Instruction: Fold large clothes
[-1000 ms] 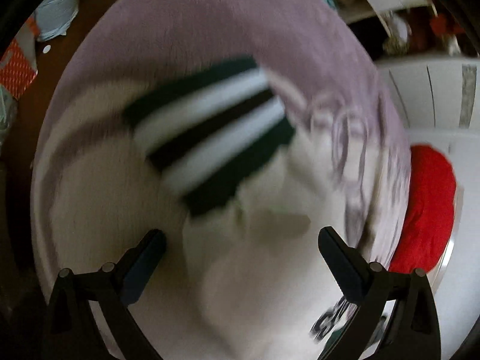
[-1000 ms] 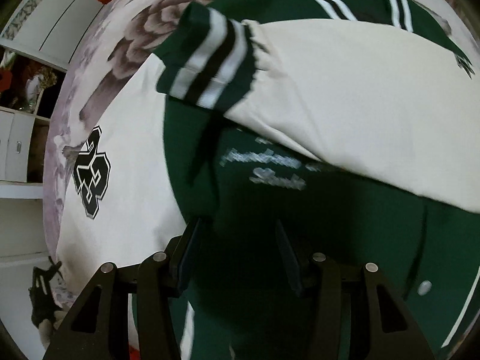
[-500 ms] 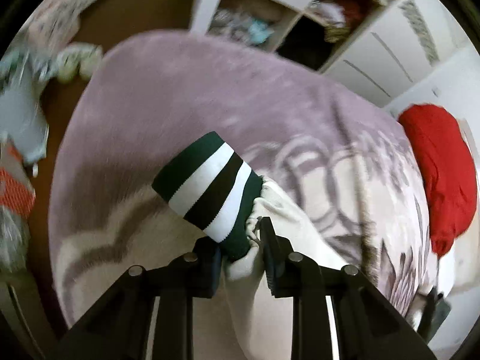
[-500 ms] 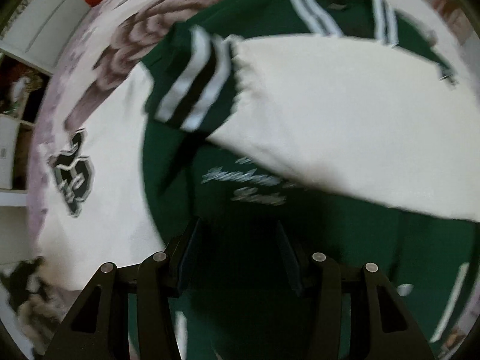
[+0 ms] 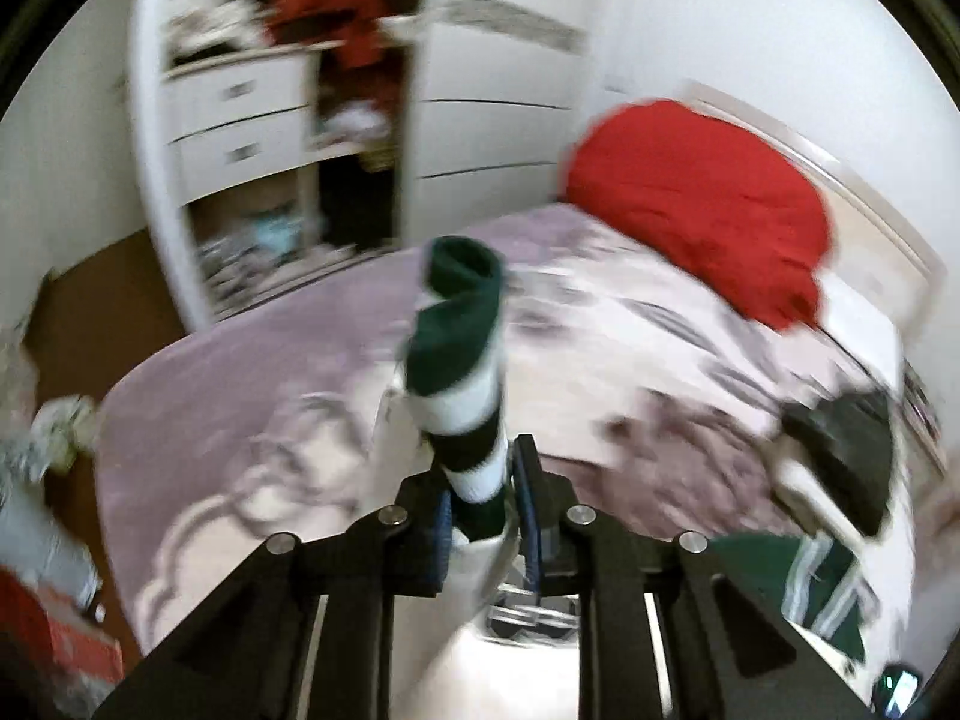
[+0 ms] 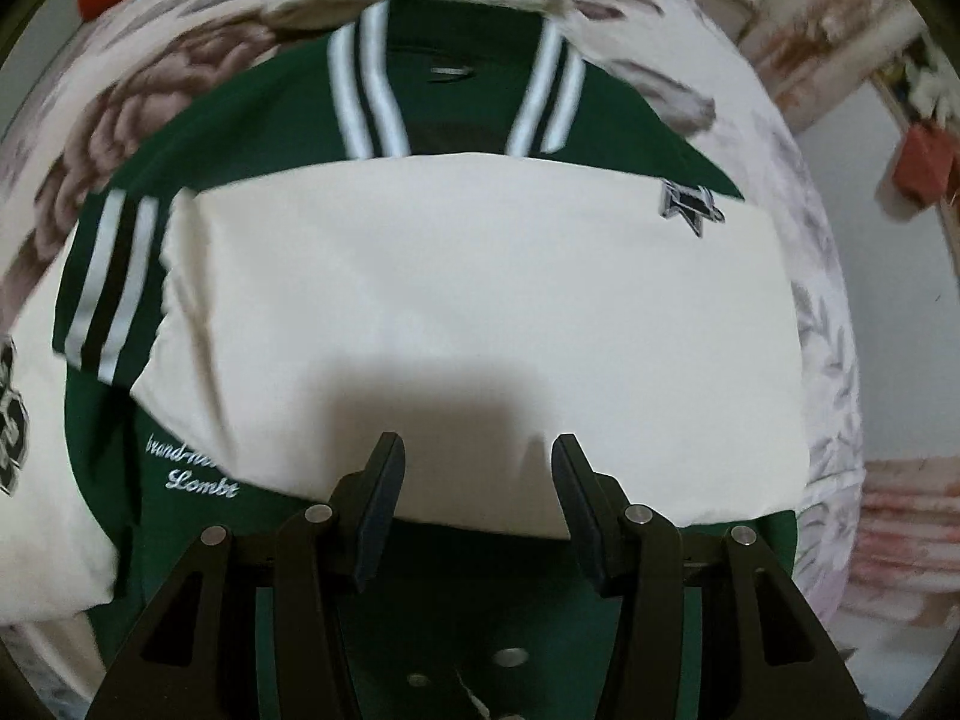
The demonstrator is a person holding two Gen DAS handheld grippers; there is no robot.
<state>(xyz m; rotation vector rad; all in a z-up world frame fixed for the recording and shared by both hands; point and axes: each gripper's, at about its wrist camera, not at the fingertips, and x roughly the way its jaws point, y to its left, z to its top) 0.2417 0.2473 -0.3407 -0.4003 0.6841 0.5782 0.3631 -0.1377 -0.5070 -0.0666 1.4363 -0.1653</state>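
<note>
A green varsity jacket (image 6: 450, 108) with white sleeves lies on the bed. One white sleeve (image 6: 480, 300) is folded across its chest, its striped cuff (image 6: 111, 282) at the left. My right gripper (image 6: 474, 450) hovers open just over that sleeve, with nothing between its fingers. In the left wrist view my left gripper (image 5: 483, 480) is raised above the bed, its jaws closing tight on the other sleeve's green-and-white striped cuff (image 5: 462, 372), which sticks up past the fingers. Part of the jacket (image 5: 798, 588) shows at the lower right.
The bed (image 5: 240, 390) has a mauve floral cover. A red pillow (image 5: 708, 204) lies at its head. A white wardrobe (image 5: 480, 108) with open shelves and drawers stands behind. A red box (image 5: 54, 642) and scattered clothes sit on the brown floor at the left.
My left gripper shut on the striped cuff and lifted it off the bed, rolling as it rose. My right gripper moved from the green body over to the folded white sleeve.
</note>
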